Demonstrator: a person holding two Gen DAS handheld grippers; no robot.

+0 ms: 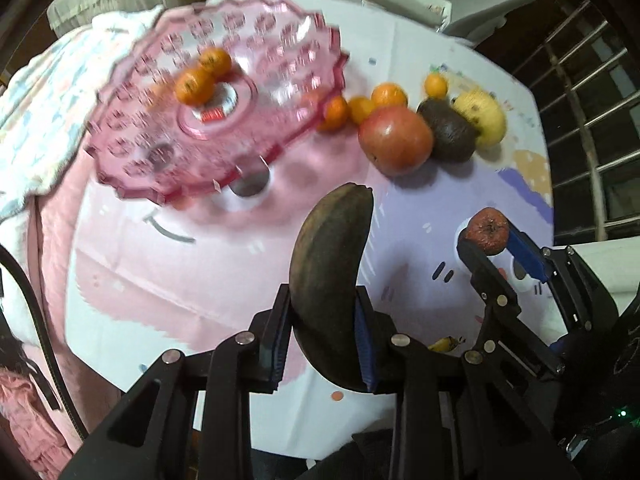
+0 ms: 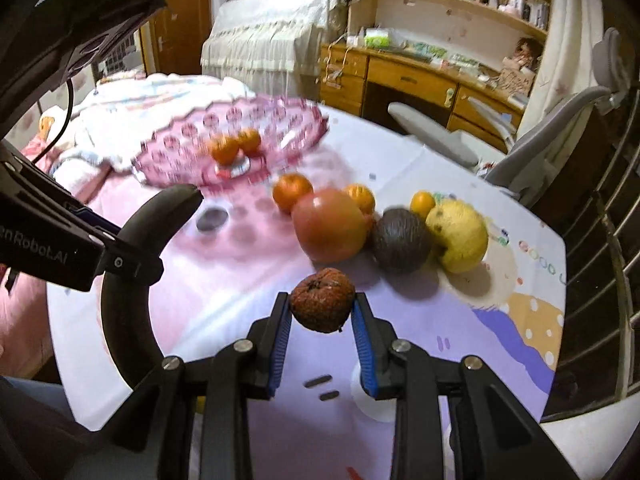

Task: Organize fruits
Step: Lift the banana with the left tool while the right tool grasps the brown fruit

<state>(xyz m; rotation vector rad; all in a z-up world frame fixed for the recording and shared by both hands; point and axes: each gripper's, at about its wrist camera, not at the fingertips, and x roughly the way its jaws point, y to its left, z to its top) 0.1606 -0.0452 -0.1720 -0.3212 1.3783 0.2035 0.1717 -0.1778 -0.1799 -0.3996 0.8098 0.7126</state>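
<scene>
- While both grippers hang above the table, the pink fruit plate lies up and to the left of them, on the far side of the cloth, and the left gripper looks the nearer to it
- The left gripper is clamped on a blackened banana, whose long curve runs forward, its tip toward the plate's near rim
- The right gripper pinches a small shrivelled brown fruit between its blue pads
- Two small oranges already sit in the plate; a red apple, a dark avocado, a yellow fruit and more oranges lie clustered right of it
- The plate is motion-blurred, so its rim height is hard to judge, and the banana's lower end is hidden behind the jaws
</scene>
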